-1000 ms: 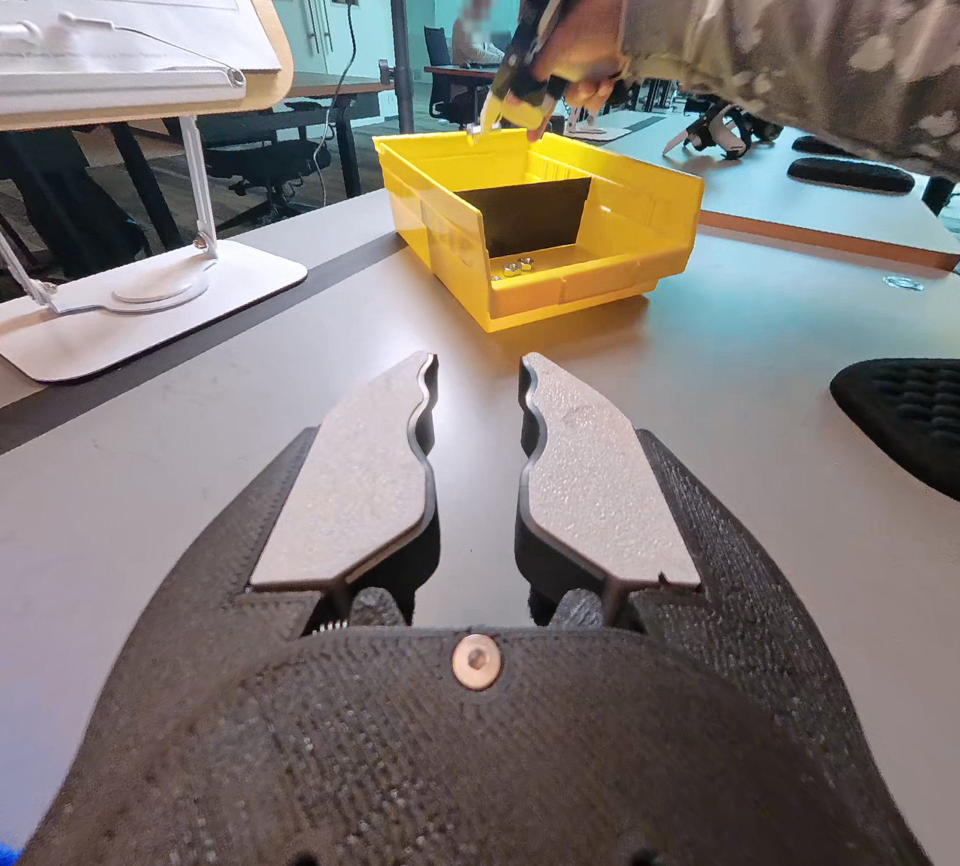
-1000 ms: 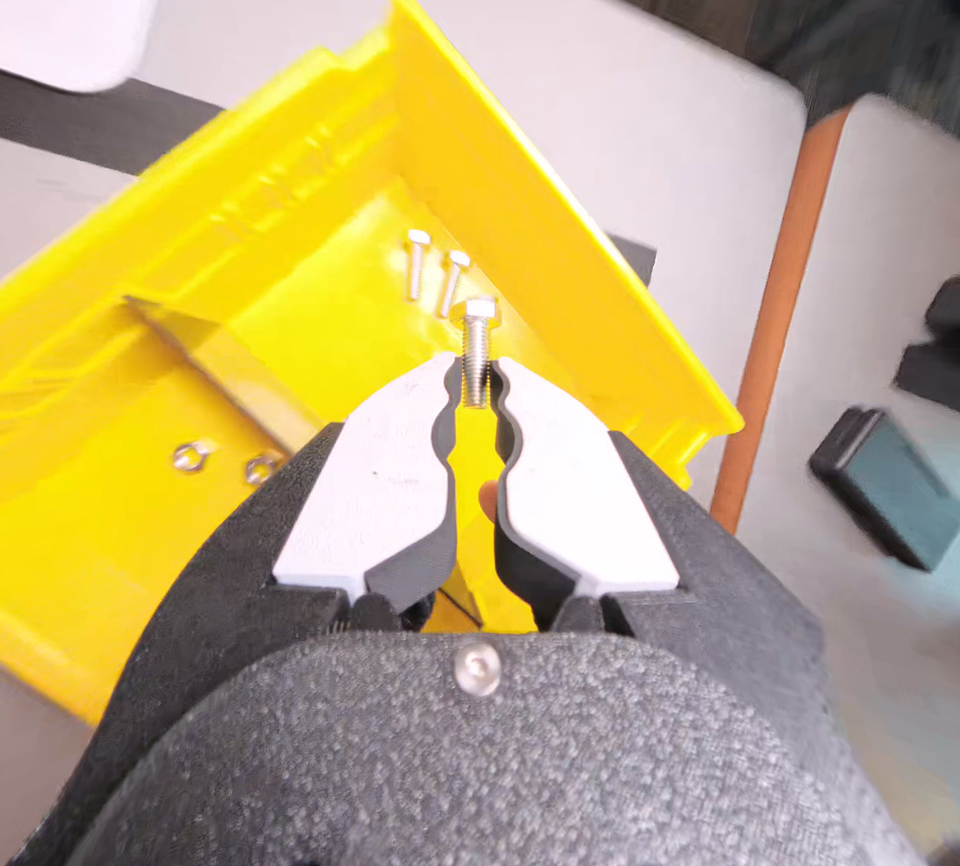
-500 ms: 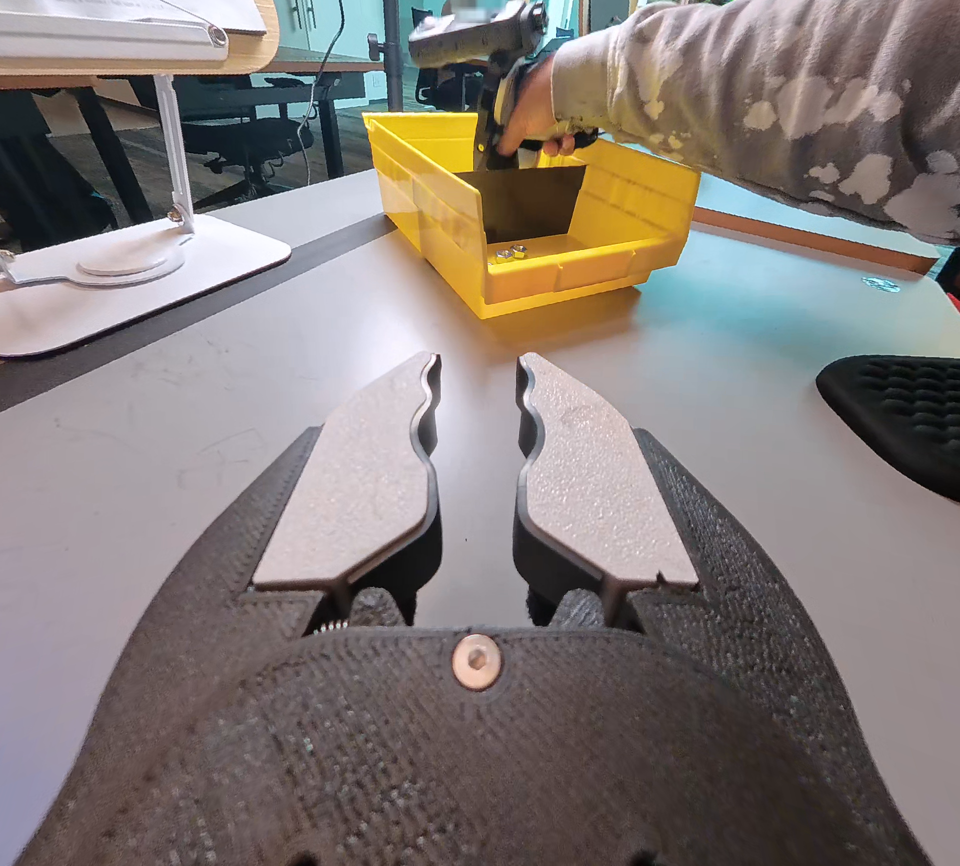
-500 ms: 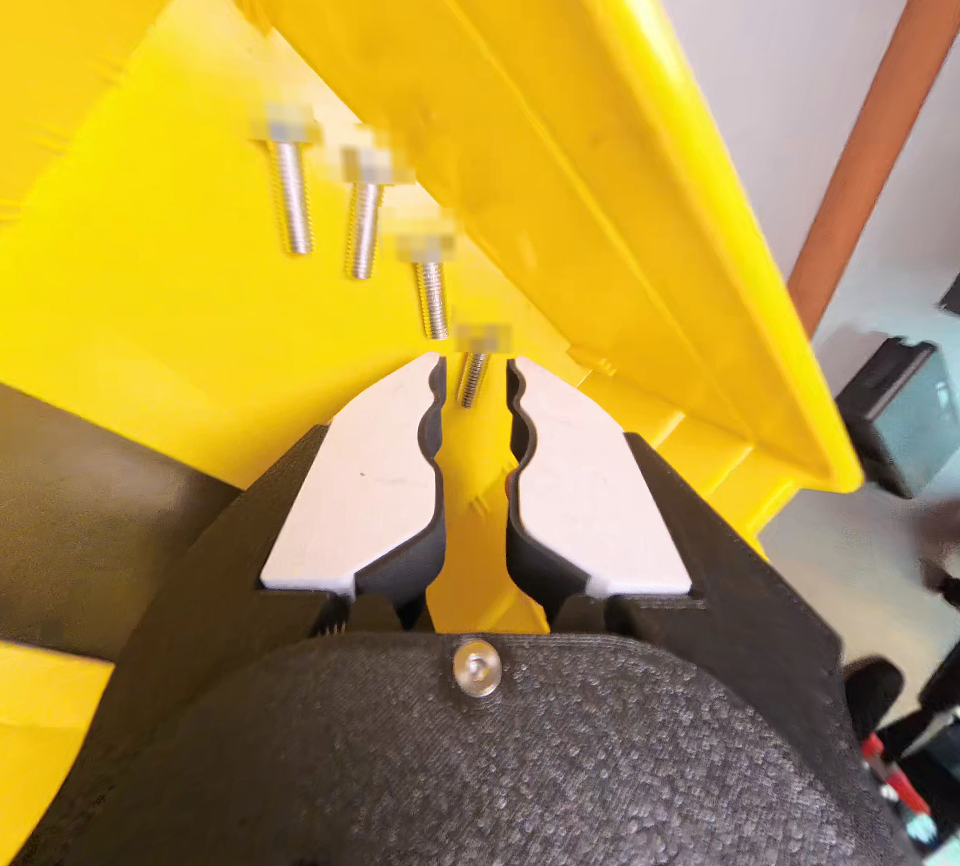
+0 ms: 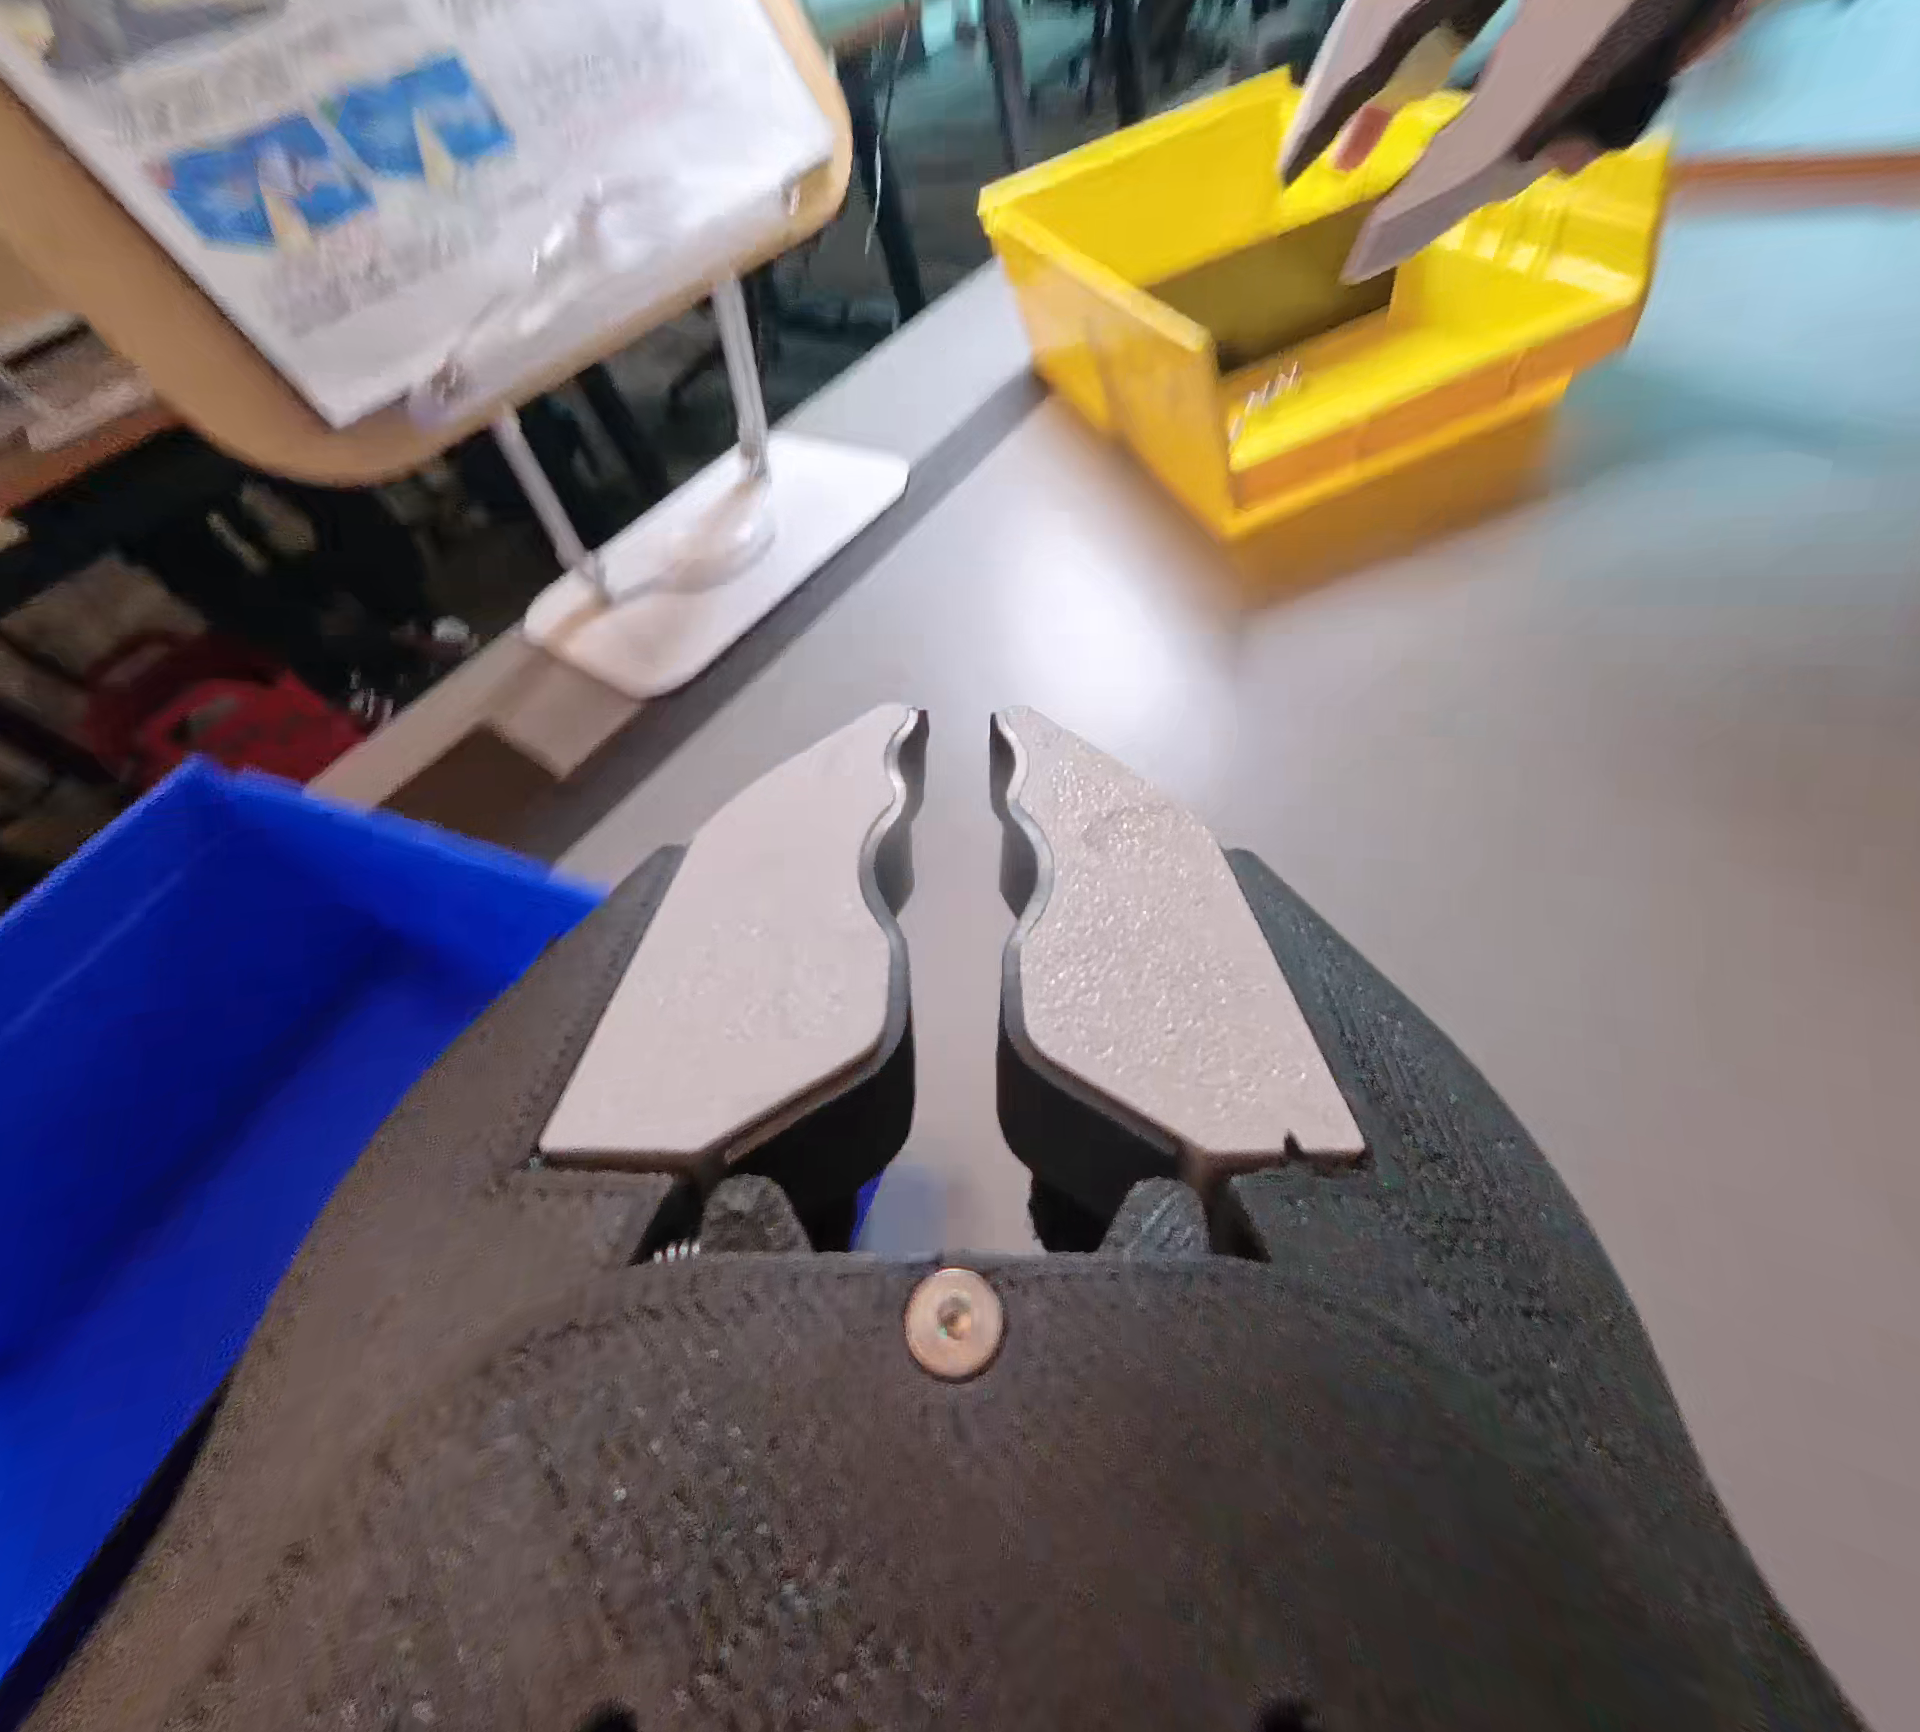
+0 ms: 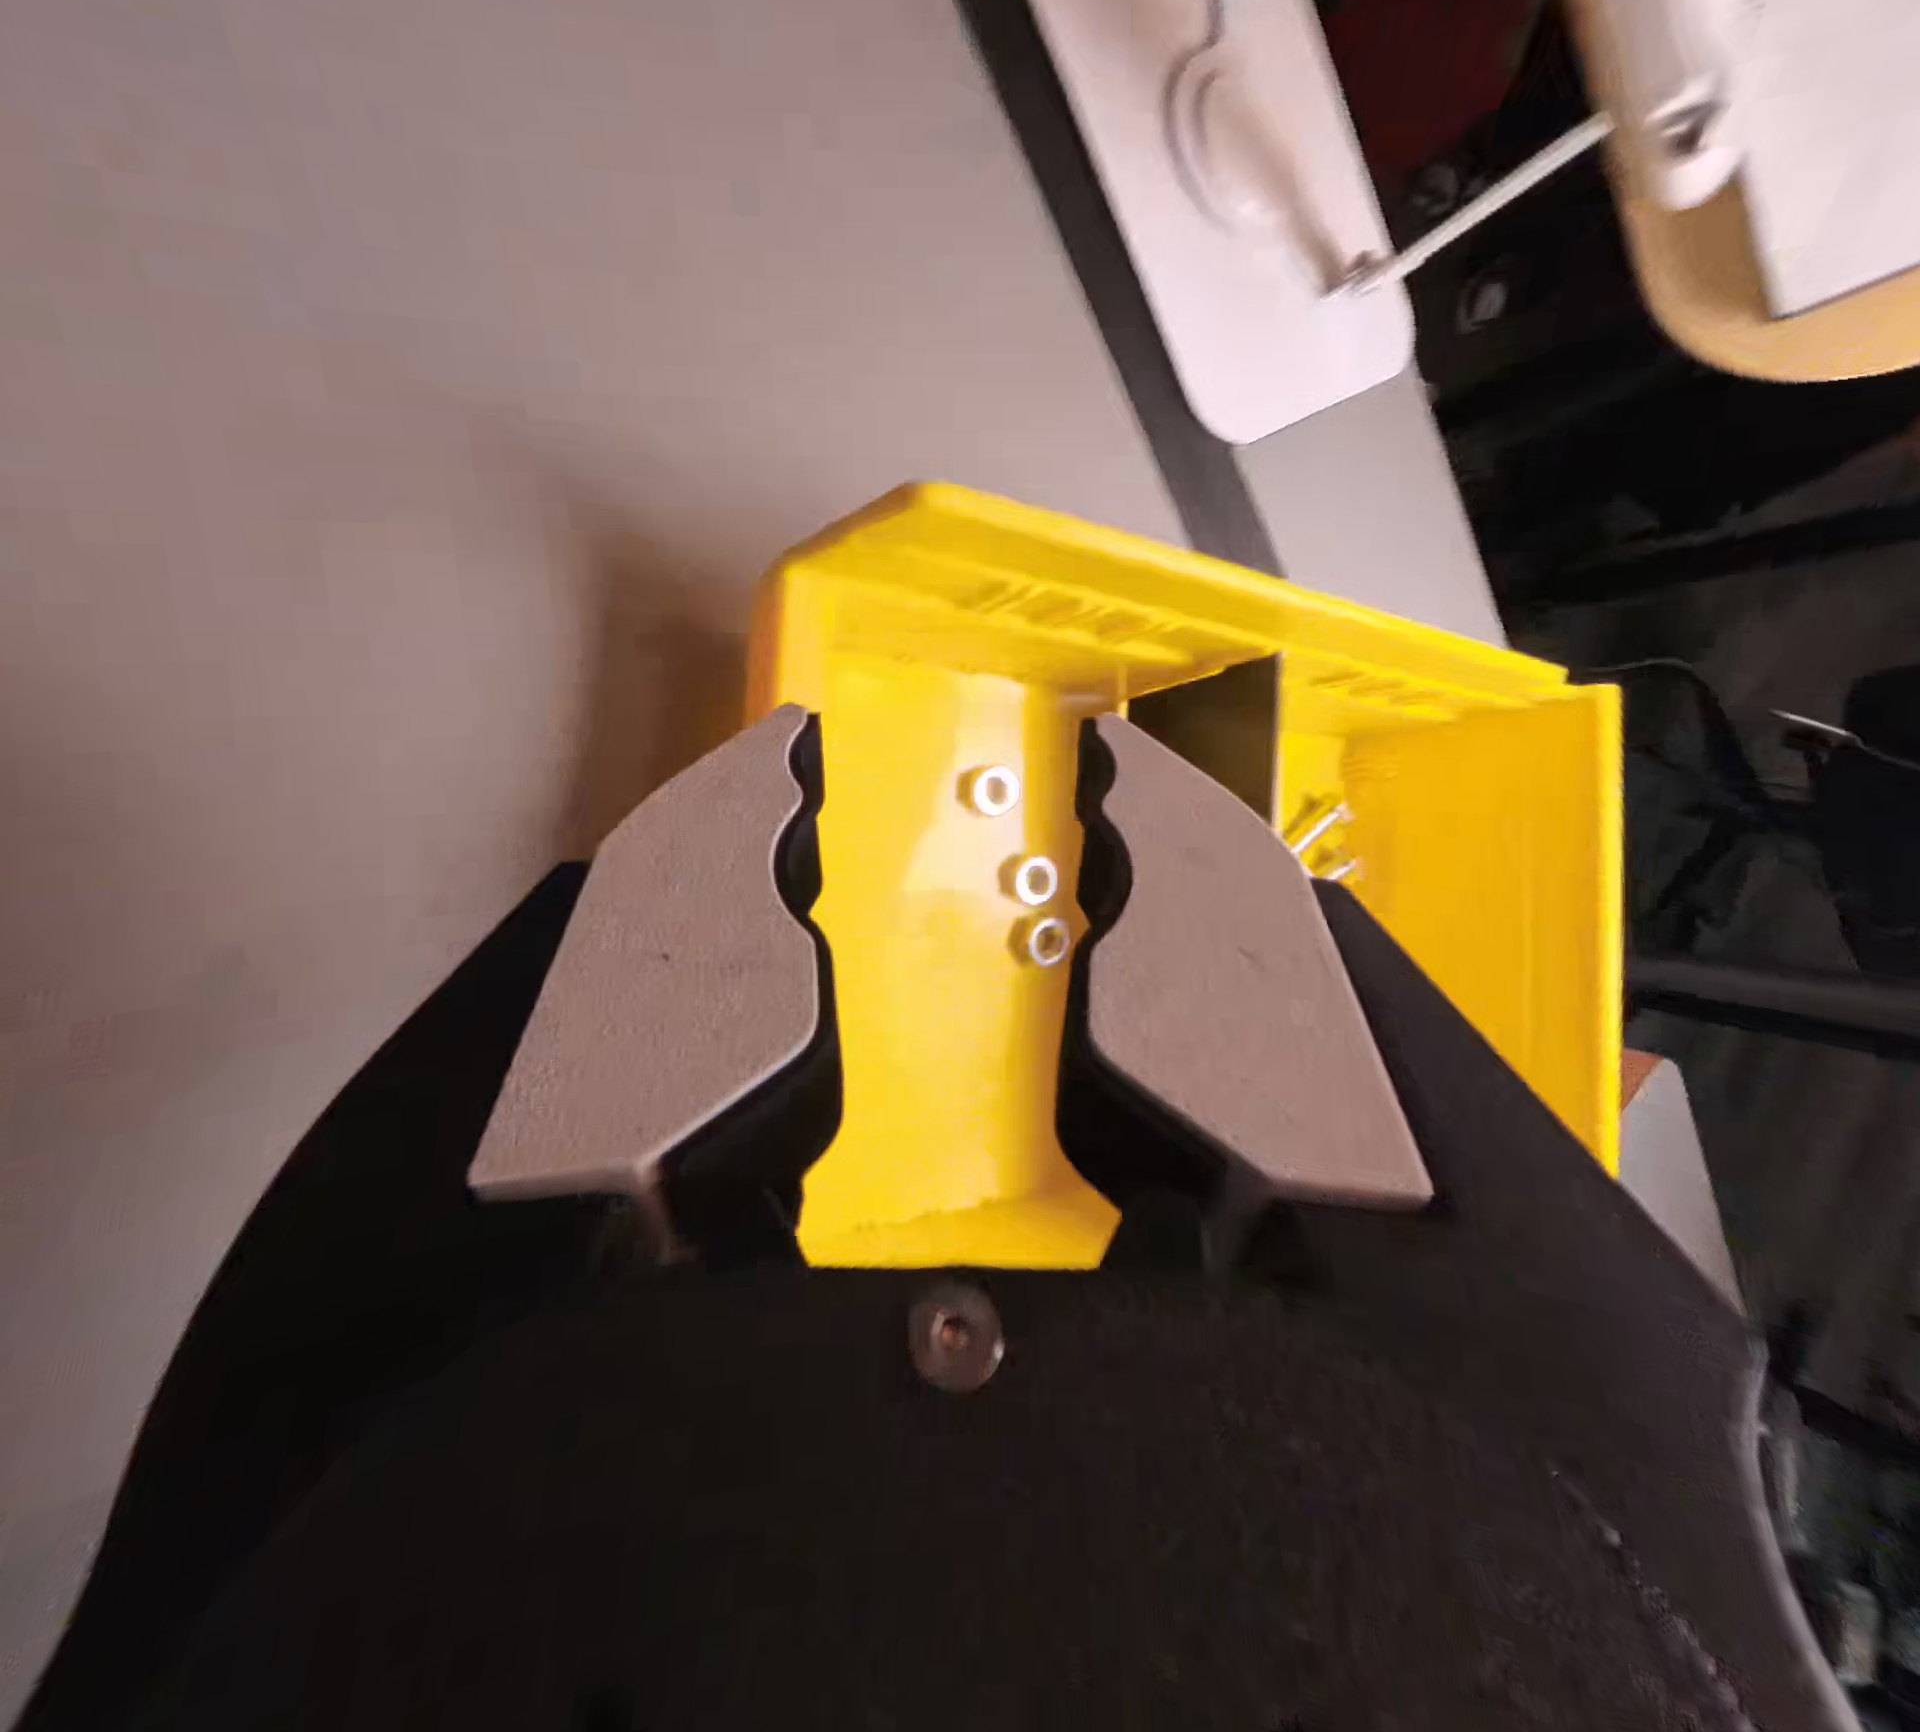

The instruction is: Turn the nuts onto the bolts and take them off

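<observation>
My right gripper point(image 6: 951, 728) is open and empty, hovering above the yellow bin point(image 6: 1195, 633). Three steel nuts point(image 6: 1034, 879) lie in the bin compartment right below its jaws. Several bolts point(image 6: 1317, 835) lie in the other compartment, past a dark divider point(image 6: 1205, 726). In the left wrist view the right gripper point(image 5: 1330, 217) hangs open over the yellow bin point(image 5: 1132, 311). My left gripper point(image 5: 956, 726) is over the grey table, well short of the bin, with its jaws a little apart and nothing between them.
A blue bin point(image 5: 208, 1007) sits at my near left, beside the left gripper. A document stand with a white base point(image 5: 717, 560) stands at the table's left edge; its base also shows in the right wrist view point(image 6: 1216, 124). Tip to tip, the grippers are about 30 cm apart.
My right gripper let go of a bolt in the bin, opened wide, lifted and swung over the nut compartment. My left gripper pulled back and left, its jaws narrowed, and the blue bin came into view.
</observation>
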Demonstrator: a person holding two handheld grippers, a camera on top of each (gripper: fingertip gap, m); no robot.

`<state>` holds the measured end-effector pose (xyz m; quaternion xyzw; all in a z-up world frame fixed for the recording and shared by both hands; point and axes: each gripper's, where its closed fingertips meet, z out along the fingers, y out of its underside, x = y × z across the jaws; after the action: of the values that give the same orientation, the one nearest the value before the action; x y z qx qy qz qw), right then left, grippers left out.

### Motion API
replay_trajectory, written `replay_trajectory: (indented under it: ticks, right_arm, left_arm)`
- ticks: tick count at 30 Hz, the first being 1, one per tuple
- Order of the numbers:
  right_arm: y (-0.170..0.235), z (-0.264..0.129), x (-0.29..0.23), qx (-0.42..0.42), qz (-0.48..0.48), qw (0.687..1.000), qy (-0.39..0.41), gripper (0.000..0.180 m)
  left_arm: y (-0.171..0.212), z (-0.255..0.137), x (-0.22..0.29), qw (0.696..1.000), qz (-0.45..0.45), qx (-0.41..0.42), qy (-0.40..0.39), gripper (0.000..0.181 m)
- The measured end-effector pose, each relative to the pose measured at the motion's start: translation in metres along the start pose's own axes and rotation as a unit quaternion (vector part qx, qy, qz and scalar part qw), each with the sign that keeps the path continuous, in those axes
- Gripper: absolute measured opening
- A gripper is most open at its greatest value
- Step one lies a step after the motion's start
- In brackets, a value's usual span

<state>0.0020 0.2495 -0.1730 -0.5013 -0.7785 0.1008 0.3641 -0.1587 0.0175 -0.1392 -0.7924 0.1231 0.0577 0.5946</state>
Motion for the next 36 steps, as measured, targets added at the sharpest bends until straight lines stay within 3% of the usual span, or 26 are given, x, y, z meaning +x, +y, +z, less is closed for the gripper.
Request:
replay_trajectory:
  ticks: [7, 13, 16, 21, 27, 36]
  right_arm:
    - [0.053, 0.037, -0.050, -0.123, -0.064, 0.990, -0.037, 0.052]
    - [0.062, 0.060, -0.048, -0.146, -0.056, 0.986, -0.049, 0.046]
    - [0.065, 0.068, -0.049, -0.156, -0.060, 0.984, -0.055, 0.043]
    - [0.066, 0.074, -0.055, -0.157, -0.064, 0.982, -0.079, 0.029]
    - [0.065, 0.062, -0.073, -0.139, -0.120, 0.980, -0.077, 0.028]
    - [0.035, 0.018, -0.173, -0.092, -0.214, 0.968, -0.096, 0.028]
  left_arm:
    - [0.106, -0.063, -0.048, 0.971, 0.044, -0.235, -0.028, 0.035]
    - [0.158, -0.069, -0.044, 0.928, 0.070, -0.366, 0.022, 0.057]
    - [0.172, -0.060, -0.049, 0.911, 0.100, -0.399, 0.029, 0.054]
    - [0.185, -0.040, -0.061, 0.885, 0.177, -0.429, 0.039, 0.032]
    - [0.166, -0.001, -0.040, 0.888, 0.220, -0.402, 0.046, 0.030]
    - [0.122, 0.074, 0.031, 0.885, 0.294, -0.344, 0.110, 0.030]
